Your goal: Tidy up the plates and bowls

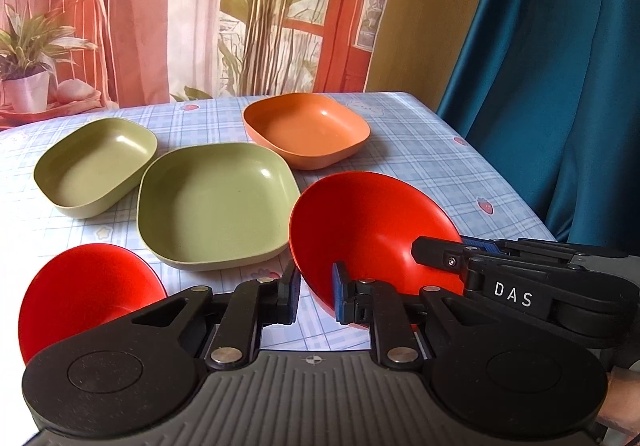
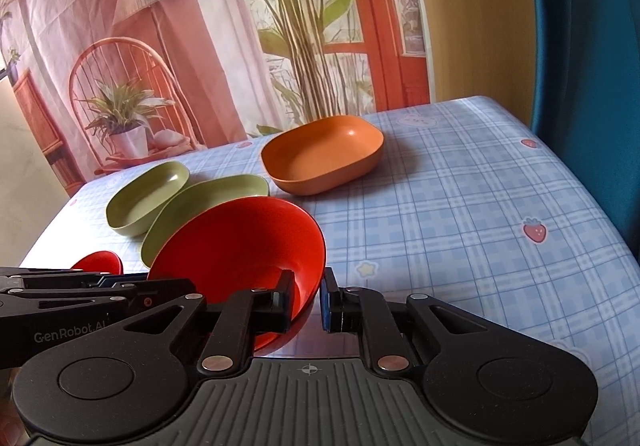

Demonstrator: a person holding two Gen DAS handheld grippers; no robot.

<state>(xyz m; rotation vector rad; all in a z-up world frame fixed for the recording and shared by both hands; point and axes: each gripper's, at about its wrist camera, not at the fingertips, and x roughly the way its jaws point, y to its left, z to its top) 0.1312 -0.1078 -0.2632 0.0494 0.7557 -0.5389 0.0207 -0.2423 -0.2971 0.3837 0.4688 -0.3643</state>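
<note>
I had the right gripper (image 2: 307, 300) low in the centre of its own view, its jaws clamped on the near rim of the large round red plastic bowl (image 2: 244, 242), one finger inside the bowl and the other outside; the bowl sat tilted, its opening tipped toward the upper left of that frame. In the left wrist view that same bowl (image 1: 372, 221) filled the right of centre, with the right gripper (image 1: 440, 258) reaching in from the lower right edge onto its rim. My left gripper (image 1: 316, 296) sat at the bottom centre of its view with its jaws apart, the right finger just beside the bowl's lower edge; I could not tell whether it touched. A smaller round red bowl (image 1: 88, 294) lay at the lower left, partly hidden behind the left gripper. Above it two square green plastic dishes (image 1: 216, 205) (image 1: 94, 165) rested side by side, rims touching or nearly so, and a square orange plastic dish (image 1: 306, 129) stood apart toward the upper centre. All lay on the blue checked cloth surface (image 1: 420, 165), before a printed backdrop (image 1: 200, 5) and a teal curtain (image 1: 560, 65).
</note>
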